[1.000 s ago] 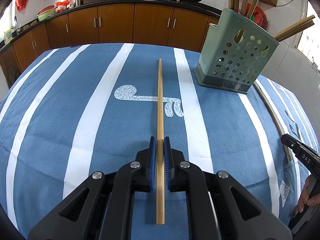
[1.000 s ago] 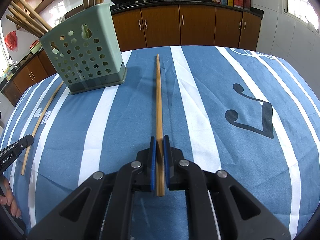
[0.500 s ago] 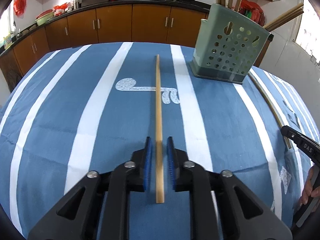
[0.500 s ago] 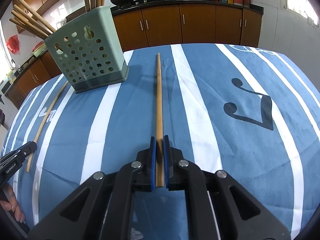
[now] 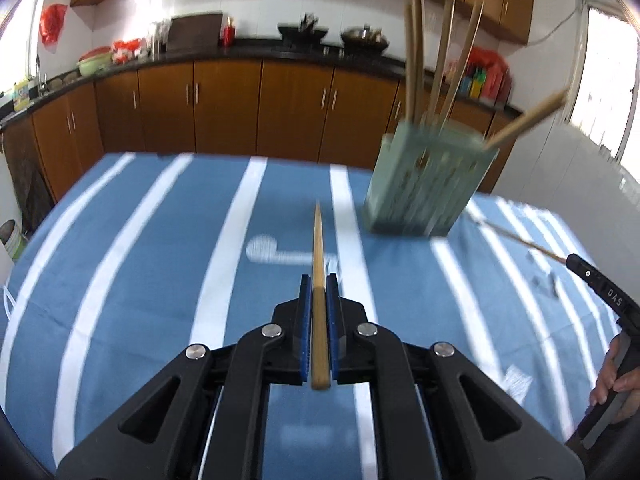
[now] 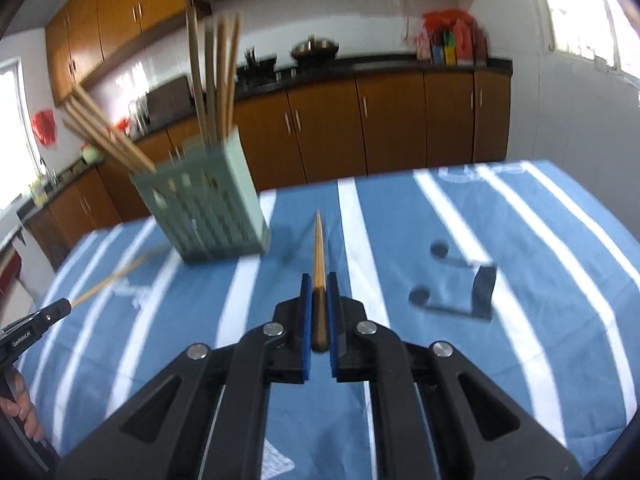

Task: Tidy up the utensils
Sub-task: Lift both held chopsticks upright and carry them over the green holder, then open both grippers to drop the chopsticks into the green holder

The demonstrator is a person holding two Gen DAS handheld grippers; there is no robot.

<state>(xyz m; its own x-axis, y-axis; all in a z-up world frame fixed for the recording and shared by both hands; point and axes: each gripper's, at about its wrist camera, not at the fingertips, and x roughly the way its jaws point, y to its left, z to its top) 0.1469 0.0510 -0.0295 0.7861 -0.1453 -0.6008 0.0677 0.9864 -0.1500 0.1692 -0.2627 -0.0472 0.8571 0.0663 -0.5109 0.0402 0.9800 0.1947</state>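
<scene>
Now each chopstick sits clamped between closed jaws, tip pointing forward.

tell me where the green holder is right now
The green holder stands on the striped cloth: upper right in the left wrist view, upper left in the right wrist view, with chopsticks standing in it.

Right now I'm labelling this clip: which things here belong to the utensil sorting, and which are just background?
Job:
left gripper shut on its chopstick
right gripper shut on its chopstick
green holder

Background:
striped cloth
woks
cabinets
</scene>
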